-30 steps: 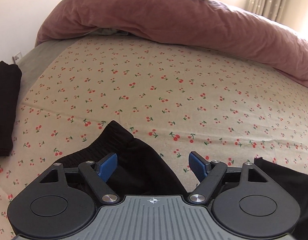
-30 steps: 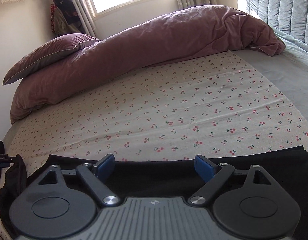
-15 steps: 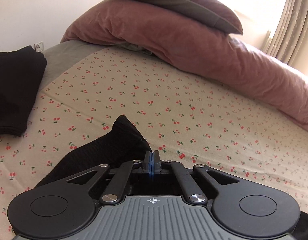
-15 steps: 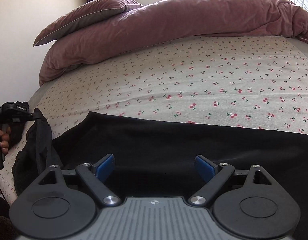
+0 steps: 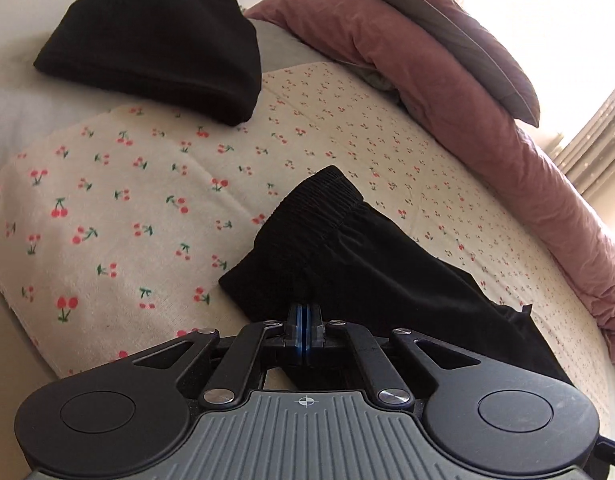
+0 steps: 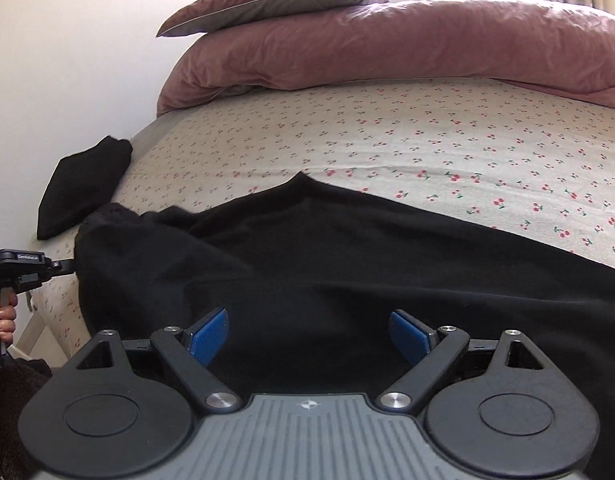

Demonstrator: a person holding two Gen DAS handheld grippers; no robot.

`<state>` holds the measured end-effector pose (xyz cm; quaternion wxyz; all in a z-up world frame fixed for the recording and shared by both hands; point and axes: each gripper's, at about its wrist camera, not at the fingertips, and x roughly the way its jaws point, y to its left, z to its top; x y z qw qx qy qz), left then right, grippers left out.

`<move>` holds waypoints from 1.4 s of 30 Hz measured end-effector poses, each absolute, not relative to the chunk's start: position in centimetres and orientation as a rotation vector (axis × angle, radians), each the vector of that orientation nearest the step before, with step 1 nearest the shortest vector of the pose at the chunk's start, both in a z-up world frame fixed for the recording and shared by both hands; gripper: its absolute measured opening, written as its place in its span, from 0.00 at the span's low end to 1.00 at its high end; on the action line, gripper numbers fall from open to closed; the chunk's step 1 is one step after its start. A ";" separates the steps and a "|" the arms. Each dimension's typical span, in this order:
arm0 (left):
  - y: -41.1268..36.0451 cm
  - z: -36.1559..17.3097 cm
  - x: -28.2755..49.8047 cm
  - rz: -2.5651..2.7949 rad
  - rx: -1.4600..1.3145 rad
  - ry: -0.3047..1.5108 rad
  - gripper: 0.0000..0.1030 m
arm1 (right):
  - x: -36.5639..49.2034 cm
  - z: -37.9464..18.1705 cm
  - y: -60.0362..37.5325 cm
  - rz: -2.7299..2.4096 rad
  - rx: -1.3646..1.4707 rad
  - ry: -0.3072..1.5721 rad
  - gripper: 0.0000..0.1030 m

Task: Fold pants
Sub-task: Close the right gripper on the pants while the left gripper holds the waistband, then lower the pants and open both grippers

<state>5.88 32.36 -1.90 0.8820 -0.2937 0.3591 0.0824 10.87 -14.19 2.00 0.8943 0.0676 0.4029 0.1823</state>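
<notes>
Since a second ago, left gripper (image 5: 306, 317) clamped on pants (image 5: 347, 256) waistband; right gripper (image 6: 309, 334) apart. Only right view shows hand (image 6: 3, 314).

- Daylight pours in from the window (image 5: 547, 32) at the bed's head end, blown out to plain white in the left view.
- The duvet (image 6: 407, 48) glows softly along its top.
- The black pants (image 6: 347, 264) read as near-featureless dark, folds barely showing.
- Fisheye bending curves the bed (image 5: 107, 208) edges; the corners go black.
- Both views stay sharp, with no motion blur.
</notes>
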 end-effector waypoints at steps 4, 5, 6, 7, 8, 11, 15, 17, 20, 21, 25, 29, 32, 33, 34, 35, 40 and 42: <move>32.7 -1.9 5.2 0.095 -0.642 0.658 0.14 | 9.1 2.0 -11.6 0.482 0.080 0.821 0.85; 32.7 -1.9 5.2 0.083 -0.649 0.630 0.24 | 8.6 2.0 -10.9 0.522 0.062 0.808 0.83; 32.7 -2.1 5.3 0.079 -0.663 0.602 0.32 | 8.2 2.0 -10.2 0.561 0.045 0.794 0.82; 32.8 -2.4 5.3 0.083 -0.680 0.586 0.33 | 7.7 2.0 -9.6 0.598 0.029 0.777 0.76; 33.0 -2.6 5.3 0.101 -0.700 0.587 0.33 | 7.2 1.9 -9.1 0.640 0.010 0.762 0.70; 34.0 -3.2 5.0 0.139 -0.783 0.593 0.33 | 6.4 1.1 -7.4 0.751 -0.051 0.765 0.55; 34.6 -3.6 5.1 0.142 -0.851 0.586 0.34 | 6.2 -0.8 -5.4 0.751 -0.179 0.806 0.48; 34.6 -3.9 5.3 0.175 -0.850 0.594 0.36 | 6.3 -1.9 -4.8 0.713 -0.239 0.828 0.46; 34.8 -4.4 5.7 0.190 -0.863 0.600 0.36 | 6.2 -3.1 -4.8 0.673 -0.309 0.827 0.34; 34.8 -4.4 5.8 0.192 -0.862 0.598 0.36 | 6.2 -3.0 -4.9 0.675 -0.307 0.822 0.31; 34.1 -4.1 6.2 0.224 -0.810 0.588 0.27 | 6.3 -2.3 -5.4 0.692 -0.291 0.816 0.00; 33.1 -3.1 5.8 0.237 -0.720 0.564 0.14 | 5.9 -1.2 -5.9 0.722 -0.255 0.788 0.00; 32.5 -1.8 4.6 0.247 -0.661 0.515 0.12 | 5.7 -0.4 -6.5 0.735 -0.213 0.773 0.00; 32.3 -1.5 4.3 0.257 -0.646 0.509 0.12 | 5.5 -0.3 -6.5 0.735 -0.211 0.768 0.00; 32.1 -1.2 4.0 0.279 -0.615 0.517 0.12 | 5.4 -0.2 -6.4 0.741 -0.209 0.770 0.00; 31.9 -1.1 3.9 0.299 -0.588 0.532 0.12 | 5.4 -0.2 -6.4 0.755 -0.198 0.776 0.00; 31.3 -1.3 4.2 0.365 -0.458 0.646 0.14 | 5.1 -0.1 -6.5 0.818 -0.158 0.821 0.00; 31.1 -1.7 4.5 0.378 -0.411 0.698 0.21 | 5.1 -0.5 -6.3 0.822 -0.154 0.853 0.00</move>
